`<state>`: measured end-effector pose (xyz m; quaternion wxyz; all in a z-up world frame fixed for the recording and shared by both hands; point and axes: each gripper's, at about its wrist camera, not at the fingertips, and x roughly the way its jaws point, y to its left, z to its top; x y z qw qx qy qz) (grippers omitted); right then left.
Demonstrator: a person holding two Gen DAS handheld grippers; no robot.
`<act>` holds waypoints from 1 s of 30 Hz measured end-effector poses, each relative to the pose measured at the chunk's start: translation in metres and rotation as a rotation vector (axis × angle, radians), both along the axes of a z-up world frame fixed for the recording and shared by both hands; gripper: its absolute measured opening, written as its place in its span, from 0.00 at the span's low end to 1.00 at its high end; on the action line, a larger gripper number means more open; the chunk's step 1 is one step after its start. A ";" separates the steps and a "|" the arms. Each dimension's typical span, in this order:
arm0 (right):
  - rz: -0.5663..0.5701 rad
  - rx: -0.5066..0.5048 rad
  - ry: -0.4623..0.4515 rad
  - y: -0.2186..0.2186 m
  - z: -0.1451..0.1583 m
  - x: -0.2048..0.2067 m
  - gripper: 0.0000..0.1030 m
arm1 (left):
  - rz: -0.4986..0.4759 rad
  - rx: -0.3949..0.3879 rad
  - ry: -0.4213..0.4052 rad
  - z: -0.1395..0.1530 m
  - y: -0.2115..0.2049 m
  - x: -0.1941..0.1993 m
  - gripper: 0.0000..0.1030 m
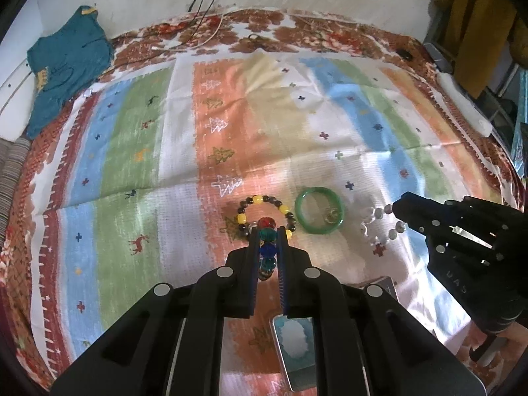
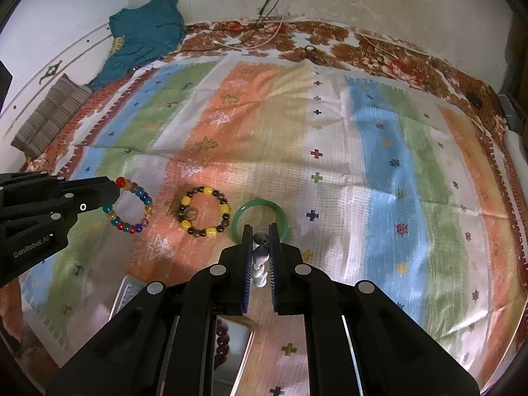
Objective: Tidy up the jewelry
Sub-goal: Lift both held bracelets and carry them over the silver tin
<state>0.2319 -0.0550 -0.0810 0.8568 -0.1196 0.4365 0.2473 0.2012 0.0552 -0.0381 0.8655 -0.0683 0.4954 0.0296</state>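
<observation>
On the striped cloth [image 2: 379,165], the left gripper [image 1: 267,231] is closed on a multicoloured bead bracelet [image 2: 132,208]. Next lie a yellow-and-dark bead bracelet [image 2: 204,211] and a green bangle [image 2: 260,204]. The right gripper [image 2: 260,231] pinches a pale bead bracelet [image 1: 382,224].

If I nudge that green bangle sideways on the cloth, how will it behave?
The green bangle looks like a rigid, glossy ring, so it would probably slide whole rather than flex. Lying flat, it seems unlikely to roll. The small ring lying inside it might get dragged along.
</observation>
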 end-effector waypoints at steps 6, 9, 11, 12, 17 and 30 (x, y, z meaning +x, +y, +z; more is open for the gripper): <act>0.003 0.014 -0.012 -0.004 0.007 -0.013 0.10 | -0.036 -0.007 -0.032 0.012 -0.012 -0.013 0.09; 0.012 0.015 -0.024 -0.005 0.012 -0.021 0.10 | -0.050 -0.008 -0.043 0.014 -0.016 -0.018 0.09; 0.017 0.017 -0.032 -0.005 0.014 -0.026 0.10 | -0.056 -0.006 -0.045 0.015 -0.018 -0.021 0.09; 0.019 0.020 -0.034 -0.006 0.015 -0.028 0.10 | -0.058 -0.006 -0.047 0.016 -0.019 -0.023 0.09; 0.037 0.023 -0.039 -0.006 0.017 -0.040 0.10 | -0.058 -0.027 -0.054 0.018 -0.018 -0.030 0.09; 0.056 0.026 -0.038 -0.013 0.019 -0.065 0.10 | -0.108 -0.022 -0.094 0.028 -0.040 -0.069 0.09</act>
